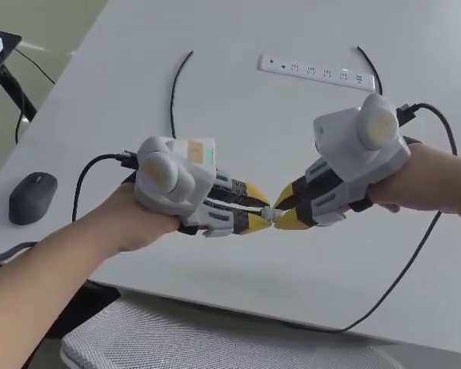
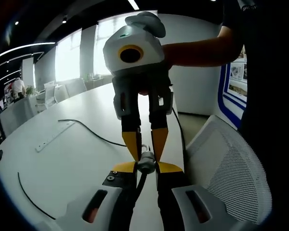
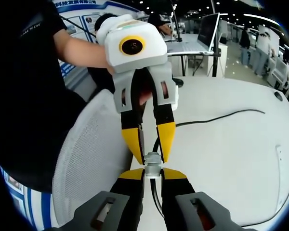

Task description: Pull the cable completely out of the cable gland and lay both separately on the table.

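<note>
— Where is the gland?
— The small grey cable gland (image 1: 268, 214) is held above the near edge of the smooth white table (image 1: 238, 115).
— Claws?
— 2, yellow-tipped. The left gripper (image 1: 261, 221) and right gripper (image 1: 281, 218) meet tip to tip, both nipped narrowly onto it. A dark round cable (image 2: 141, 182) trails between the left jaws.

**Head view:** your headset camera looks forward and down over the table (image 1: 246, 100), taking in the left gripper (image 1: 257, 221) and right gripper (image 1: 286, 217) tip to tip near its front edge. **Gripper views:** the two gripper cameras face each other at close range along their own jaws, so your left gripper view looks at the right gripper and your right gripper view at the left. All three views share the cable gland (image 1: 268, 214) between the tips, the table and the mesh chair (image 1: 215, 342).
</note>
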`<state>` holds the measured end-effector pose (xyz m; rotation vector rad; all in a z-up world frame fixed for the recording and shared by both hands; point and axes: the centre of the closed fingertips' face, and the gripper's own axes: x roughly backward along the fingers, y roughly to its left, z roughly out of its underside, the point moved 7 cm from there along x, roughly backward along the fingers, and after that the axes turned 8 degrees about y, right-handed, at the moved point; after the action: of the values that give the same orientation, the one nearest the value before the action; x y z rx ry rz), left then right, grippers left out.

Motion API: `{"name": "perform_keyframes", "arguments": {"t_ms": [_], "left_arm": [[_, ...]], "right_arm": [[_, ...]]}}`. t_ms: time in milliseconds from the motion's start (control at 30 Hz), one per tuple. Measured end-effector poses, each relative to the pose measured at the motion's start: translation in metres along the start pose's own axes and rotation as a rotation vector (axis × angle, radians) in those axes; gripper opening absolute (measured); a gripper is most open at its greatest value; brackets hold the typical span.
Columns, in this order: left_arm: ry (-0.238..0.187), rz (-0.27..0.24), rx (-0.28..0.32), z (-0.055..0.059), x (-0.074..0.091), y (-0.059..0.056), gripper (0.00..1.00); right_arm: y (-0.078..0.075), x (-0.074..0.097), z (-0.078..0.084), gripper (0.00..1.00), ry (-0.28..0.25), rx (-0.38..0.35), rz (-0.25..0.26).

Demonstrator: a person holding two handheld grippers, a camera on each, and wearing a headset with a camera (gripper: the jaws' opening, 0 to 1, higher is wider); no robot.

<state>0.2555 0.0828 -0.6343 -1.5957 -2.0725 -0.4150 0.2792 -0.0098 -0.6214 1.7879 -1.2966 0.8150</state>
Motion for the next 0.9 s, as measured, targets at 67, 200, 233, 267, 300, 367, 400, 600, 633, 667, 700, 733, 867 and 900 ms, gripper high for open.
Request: {"name": "perform_keyframes", "arguments": {"t_ms": [67, 200, 233, 267, 300, 367, 400, 600, 633, 667, 700, 733, 867, 900], "left_arm": [[0.000, -0.003, 0.002, 0.000, 0.001, 0.000, 0.15], [-0.027, -0.004, 0.017, -0.001, 0.005, 0.002, 0.15], [-0.033, -0.004, 0.027, -0.001, 0.005, 0.002, 0.15], [-0.040, -0.004, 0.032, -0.001, 0.005, 0.002, 0.15], [-0.042, -0.004, 0.034, -0.001, 0.005, 0.002, 0.15], [-0.046, -0.006, 0.012, -0.002, 0.006, 0.002, 0.15], [-0.047, -0.010, 0.004, -0.002, 0.006, 0.002, 0.15], [-0.073, 0.003, 0.022, -0.006, 0.010, 0.005, 0.15], [-0.076, 0.001, 0.021, -0.007, 0.010, 0.005, 0.15], [-0.077, 0.002, 0.025, -0.007, 0.010, 0.006, 0.15], [-0.085, 0.006, 0.033, -0.008, 0.011, 0.006, 0.15], [-0.090, 0.007, 0.036, -0.008, 0.011, 0.007, 0.15], [-0.114, 0.010, 0.045, -0.011, 0.013, 0.006, 0.15], [-0.120, 0.012, 0.042, -0.012, 0.013, 0.005, 0.15]], "right_arm": [[0.001, 0.001, 0.000, 0.08, -0.017, -0.001, 0.009], [0.002, 0.005, 0.001, 0.09, -0.091, -0.016, 0.034], [0.002, 0.005, 0.002, 0.09, -0.102, -0.026, 0.036], [0.001, 0.005, 0.003, 0.09, -0.118, -0.048, 0.035], [0.001, 0.005, 0.004, 0.09, -0.127, -0.054, 0.037], [0.002, 0.005, 0.005, 0.09, -0.145, -0.077, 0.038], [0.001, 0.005, 0.005, 0.09, -0.153, -0.095, 0.041], [0.000, 0.011, 0.010, 0.11, -0.267, -0.205, 0.012], [-0.001, 0.012, 0.012, 0.12, -0.284, -0.219, 0.007], [-0.001, 0.013, 0.013, 0.12, -0.307, -0.241, -0.002], [-0.002, 0.016, 0.014, 0.13, -0.351, -0.287, -0.032], [-0.002, 0.017, 0.015, 0.15, -0.385, -0.317, -0.054], [-0.005, 0.026, 0.015, 0.15, -0.535, -0.404, -0.142], [-0.008, 0.025, 0.019, 0.15, -0.535, -0.415, -0.131]]}}
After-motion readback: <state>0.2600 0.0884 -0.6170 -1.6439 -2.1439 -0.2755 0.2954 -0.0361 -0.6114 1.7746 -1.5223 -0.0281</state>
